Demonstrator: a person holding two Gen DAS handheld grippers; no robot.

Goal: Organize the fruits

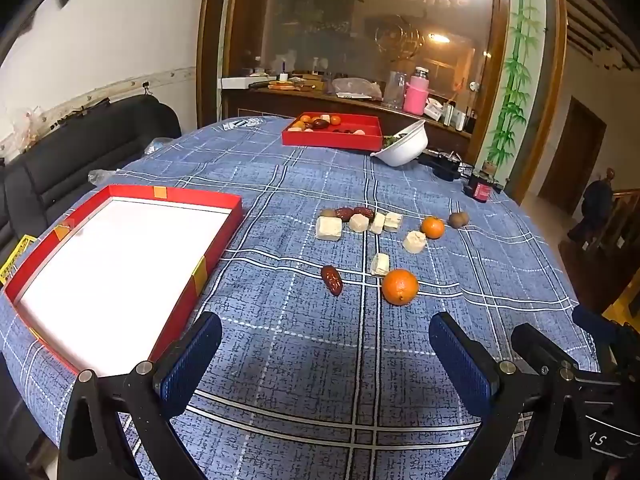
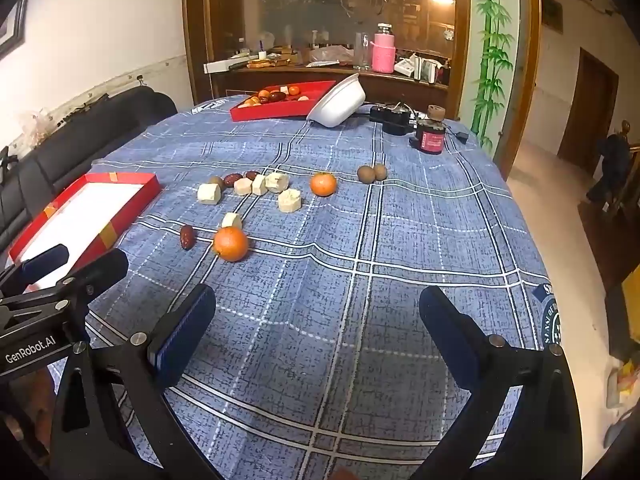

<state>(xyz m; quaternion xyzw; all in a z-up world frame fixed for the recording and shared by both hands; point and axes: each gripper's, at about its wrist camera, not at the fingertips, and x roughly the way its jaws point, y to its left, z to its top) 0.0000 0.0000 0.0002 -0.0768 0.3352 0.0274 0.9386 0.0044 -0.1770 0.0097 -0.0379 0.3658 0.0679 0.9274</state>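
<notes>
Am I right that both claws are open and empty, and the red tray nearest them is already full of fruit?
Not quite. Both claws, left and right, are open and empty, but the near red tray holds no fruit; the left wrist view shows its bare white bottom. The fruit lies loose on the tablecloth, such as the orange.

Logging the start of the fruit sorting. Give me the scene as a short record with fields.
surface: blue plaid tablecloth
near tray: red, white inside, nothing in it
far tray: red, already holds fruit
white bowl: tilted against the far tray
loose oranges: near orange; far orange
loose dates: one near date, more in the far cluster
pale cubes: several, cluster at
left tool: open, holds nothing
right tool: open, holds nothing
</notes>
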